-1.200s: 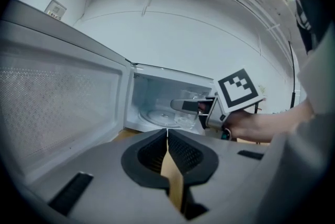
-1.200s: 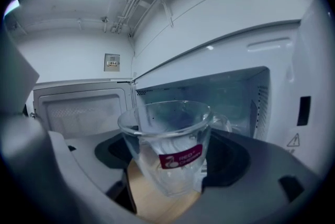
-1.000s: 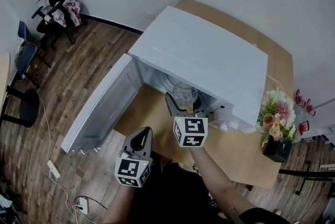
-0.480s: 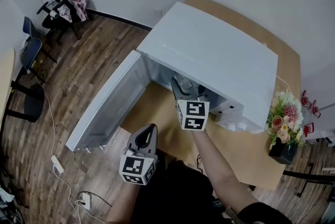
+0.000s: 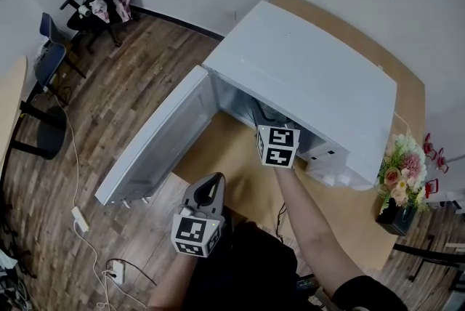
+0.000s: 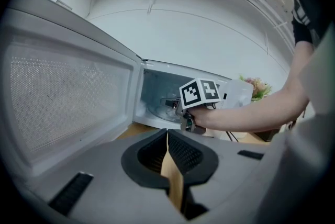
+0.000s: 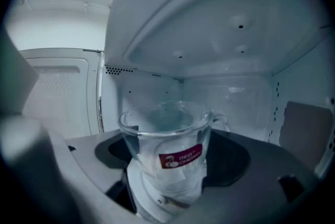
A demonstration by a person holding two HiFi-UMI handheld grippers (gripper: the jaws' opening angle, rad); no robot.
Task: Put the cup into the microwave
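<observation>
The white microwave [image 5: 309, 73] stands on a wooden table [image 5: 232, 157] with its door [image 5: 156, 139] swung wide open to the left. The right gripper [image 5: 266, 118] reaches into the opening, only its marker cube and the person's forearm showing outside in the head view. Its own view looks straight into the cavity: its jaws are clamped on a clear glass cup [image 7: 168, 155], one on each side of the lower body. The cup stands upright and bears a red label on its front, with its handle turned to the far right. It sits well inside the microwave, with the pale back wall and the perforated side walls all around it. The cup looks empty, though reflections in the glass make that hard to confirm, and I cannot tell whether its base touches the oven floor.

The left gripper [image 5: 210, 186] hangs low in front of the table edge, apart from the microwave, its jaws pressed together with nothing between them. Its view looks up past the mesh window of the door toward the right gripper at the opening.

A vase of flowers [image 5: 396, 182] stands on the table's right end, beside the microwave
</observation>
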